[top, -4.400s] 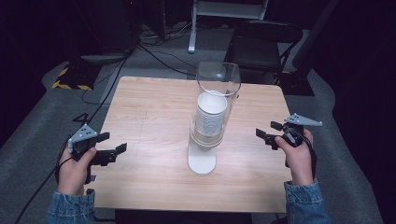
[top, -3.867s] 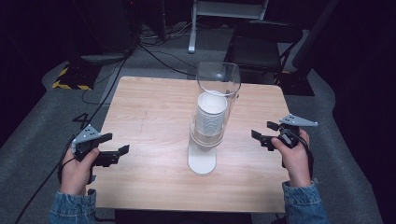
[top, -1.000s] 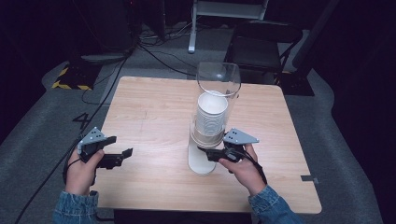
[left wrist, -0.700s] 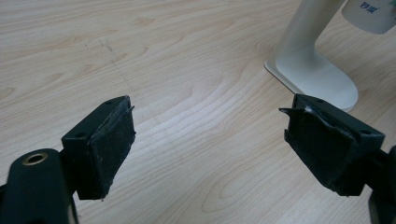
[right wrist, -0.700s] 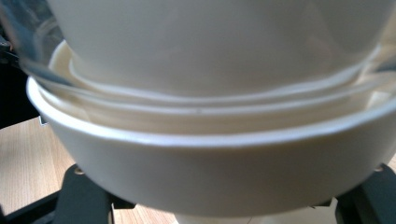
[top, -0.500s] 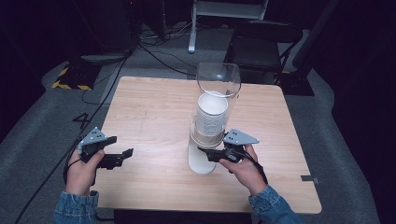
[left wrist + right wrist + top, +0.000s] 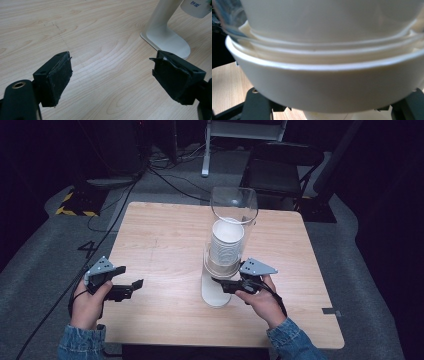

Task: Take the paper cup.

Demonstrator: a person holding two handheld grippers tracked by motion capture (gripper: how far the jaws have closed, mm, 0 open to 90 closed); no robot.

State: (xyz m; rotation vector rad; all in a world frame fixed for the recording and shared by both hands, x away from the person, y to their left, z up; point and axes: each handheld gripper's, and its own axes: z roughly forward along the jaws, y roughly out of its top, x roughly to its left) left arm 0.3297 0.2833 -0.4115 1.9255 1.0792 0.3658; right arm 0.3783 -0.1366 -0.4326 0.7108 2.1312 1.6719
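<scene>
A cup dispenser stands mid-table: a clear tube (image 7: 233,207) holding a stack of white paper cups (image 7: 227,242) on a white stand (image 7: 214,294). My right gripper (image 7: 219,283) reaches in from the right under the tube's mouth, and its jaws are shut on the lowest cup (image 7: 329,85), which bulges across the right gripper view. My left gripper (image 7: 136,286) hovers over the table's near left, open, with nothing between its pads (image 7: 61,77); the stand's foot (image 7: 166,42) lies ahead of it to the right.
The wooden table (image 7: 165,235) stands on grey carpet. Beyond its far edge are a dark chair (image 7: 280,165), floor cables (image 7: 165,172) and a yellow-black strip (image 7: 75,207). A small tape mark (image 7: 329,311) sits near the right edge.
The right gripper came in from the table's right edge to the dispenser's base. The left hand drifted slightly inward. Over the last second both hands have held still.
</scene>
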